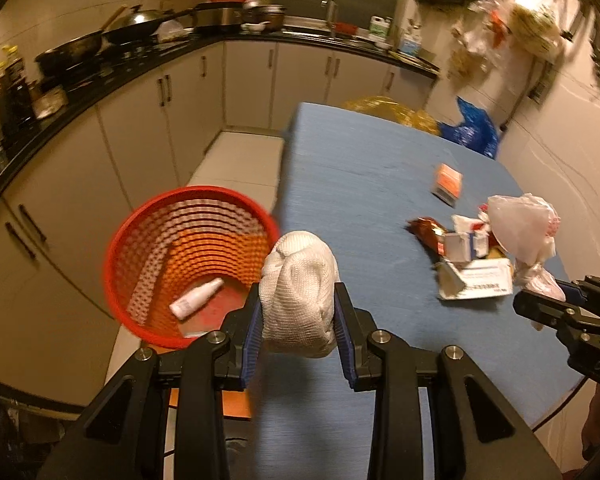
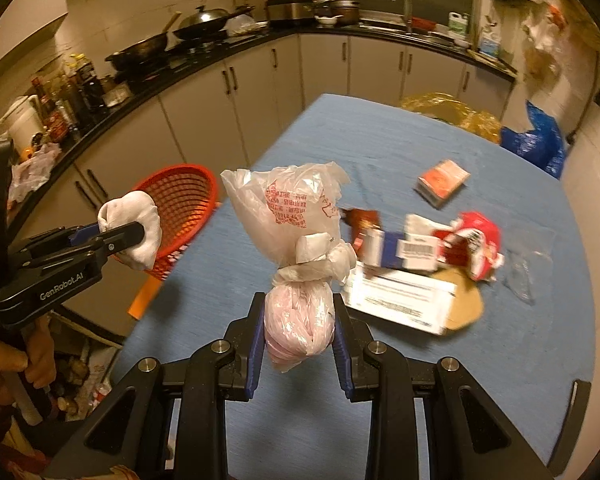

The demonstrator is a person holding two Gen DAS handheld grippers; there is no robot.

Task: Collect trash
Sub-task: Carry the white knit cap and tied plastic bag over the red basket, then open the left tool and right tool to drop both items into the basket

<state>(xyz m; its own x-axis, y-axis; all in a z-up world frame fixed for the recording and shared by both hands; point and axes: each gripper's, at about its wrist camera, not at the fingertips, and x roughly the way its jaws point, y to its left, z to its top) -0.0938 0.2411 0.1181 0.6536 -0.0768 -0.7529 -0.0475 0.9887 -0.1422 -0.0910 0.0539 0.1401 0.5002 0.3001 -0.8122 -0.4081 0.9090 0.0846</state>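
Observation:
My left gripper (image 1: 298,312) is shut on a balled white cloth (image 1: 300,280), held over the left edge of the blue table (image 1: 360,184), beside the red mesh basket (image 1: 148,232) on the floor. A small white bottle (image 1: 196,298) lies in that basket. My right gripper (image 2: 299,320) is shut on a knotted clear plastic bag (image 2: 296,240) with red print, above the table. In the right wrist view the left gripper (image 2: 128,236) with its white cloth (image 2: 134,220) hovers by the red basket (image 2: 180,204). The right gripper (image 1: 556,296) shows at the right edge of the left wrist view.
A heap of cartons and wrappers (image 2: 416,264) lies on the table, with a small orange box (image 2: 442,182) behind it. A blue bag (image 2: 536,140) and a yellow bag (image 2: 444,108) sit at the far end. Cabinets and a cluttered black counter (image 1: 112,76) run along the left.

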